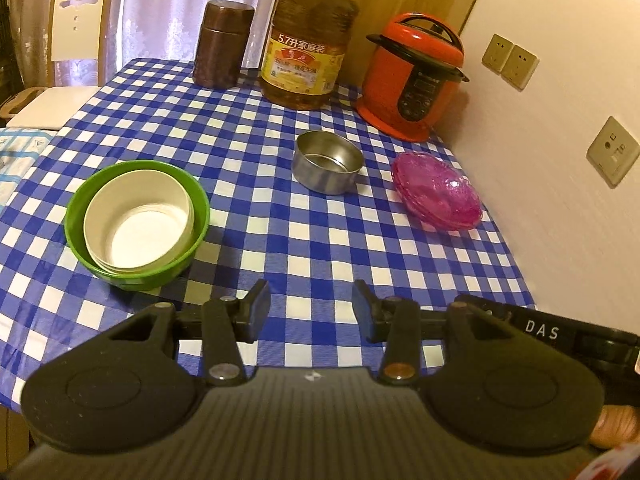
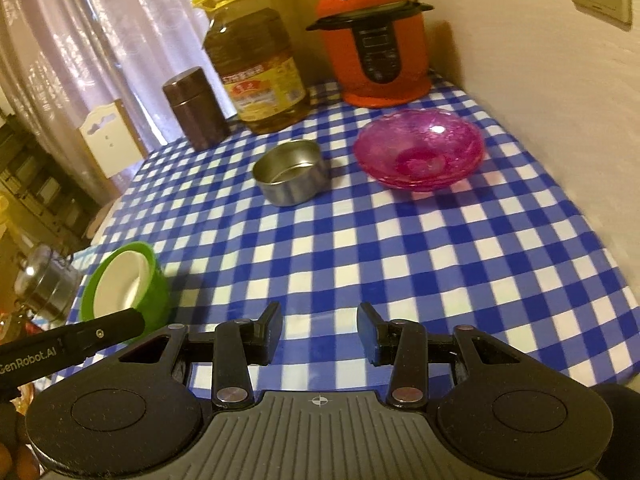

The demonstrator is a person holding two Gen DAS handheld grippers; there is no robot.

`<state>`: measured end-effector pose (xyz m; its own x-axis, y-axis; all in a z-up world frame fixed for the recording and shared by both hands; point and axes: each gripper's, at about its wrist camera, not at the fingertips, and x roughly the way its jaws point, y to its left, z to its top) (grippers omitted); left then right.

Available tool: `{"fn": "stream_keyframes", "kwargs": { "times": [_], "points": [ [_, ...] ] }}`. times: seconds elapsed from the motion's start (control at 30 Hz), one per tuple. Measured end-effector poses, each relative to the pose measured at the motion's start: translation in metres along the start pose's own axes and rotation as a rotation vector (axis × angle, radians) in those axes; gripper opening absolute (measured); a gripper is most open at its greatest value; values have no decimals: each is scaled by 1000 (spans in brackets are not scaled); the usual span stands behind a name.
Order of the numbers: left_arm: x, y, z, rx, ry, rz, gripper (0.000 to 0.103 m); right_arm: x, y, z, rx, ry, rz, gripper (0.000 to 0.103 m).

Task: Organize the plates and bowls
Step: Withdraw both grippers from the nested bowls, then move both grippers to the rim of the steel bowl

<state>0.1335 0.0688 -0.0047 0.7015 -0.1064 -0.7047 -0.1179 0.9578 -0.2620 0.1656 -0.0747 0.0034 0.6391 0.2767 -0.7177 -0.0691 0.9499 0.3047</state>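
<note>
Both the left tool [image 1: 311, 307] and right tool [image 2: 319, 333] gape empty; the pink translucent glass plates [image 2: 418, 155] look slippery and fragile, best pinched at the rim.

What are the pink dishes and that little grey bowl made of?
The pink dishes look like clear tinted glass or plastic: see-through, with bright glints. The grey bowl looks like brushed steel, with a dull silvery sheen and reflections inside.

Empty left claw [image 1: 311, 307] hangs parted over checked tablecloth [image 1: 304, 240] near green bowl [image 1: 136, 220].
</note>
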Motion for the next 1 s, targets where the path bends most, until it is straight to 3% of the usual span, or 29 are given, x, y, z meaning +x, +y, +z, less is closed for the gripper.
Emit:
{"fn": "stream_keyframes", "kwargs": {
  "times": [0.63,1.0],
  "points": [
    [25,-12,15,0,-1,9,41,7,-19,12,10,-23,-36,42],
    [80,-10,48,-53,-8,22,41,40,-33,52,44,-68,17,42]
  ]
}}
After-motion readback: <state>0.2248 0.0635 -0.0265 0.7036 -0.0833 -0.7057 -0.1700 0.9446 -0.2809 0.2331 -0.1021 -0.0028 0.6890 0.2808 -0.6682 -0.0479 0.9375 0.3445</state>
